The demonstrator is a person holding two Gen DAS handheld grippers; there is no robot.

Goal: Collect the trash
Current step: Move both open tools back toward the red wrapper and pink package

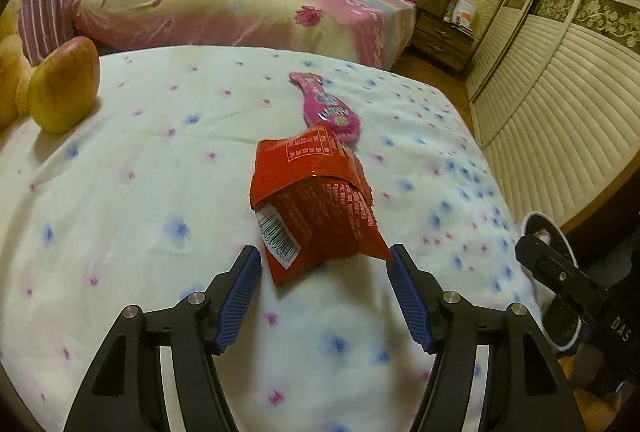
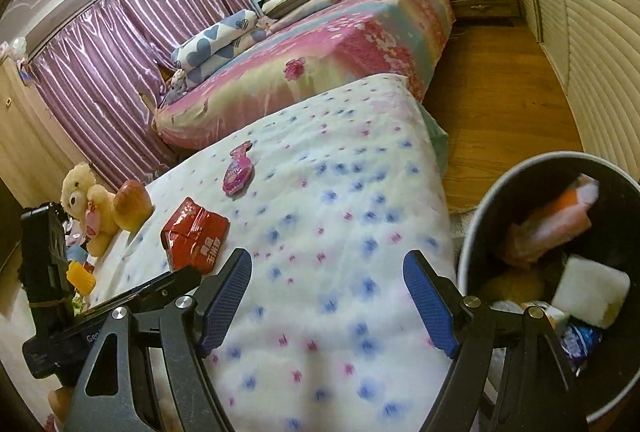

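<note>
My left tool [image 1: 324, 256] hung over the white bedspread with blue and pink flowers [image 1: 160, 160], its 2 blue ribbed pads spread wide. The crumpled red foil snack packet with a white barcode label [image 1: 316, 208] lay on the bedspread with its near end between the 2 fingertips. The right pad [image 1: 404, 280] sat at the packet's near corner, and I could not tell whether it touched; the left pad [image 1: 240, 288] stood just clear of the barcode edge. Nothing was gripped.

Beyond the red packet, and touching or just overlapping its far end, lay the flat pink glossy wrapper shaped like a fish [image 1: 324, 108]. At the left edge of the bedspread stood a rounded yellow and red plush fruit [image 1: 66, 84], well apart from both wrappers.

My right tool [image 2: 328, 272] hovered over a bare part of the same bedspread, also wide open and holding nothing. From that side the red packet sat to the left of its left finger, with the pink wrapper farther up the bed. A cream teddy bear [image 2: 86, 204] sat beside the plush fruit at the bedspread's left edge.

To the right of that tool, beside the bed, stood the round dark bin with a pale rim [image 2: 472, 216], already holding assorted soft and paper rubbish.
</note>
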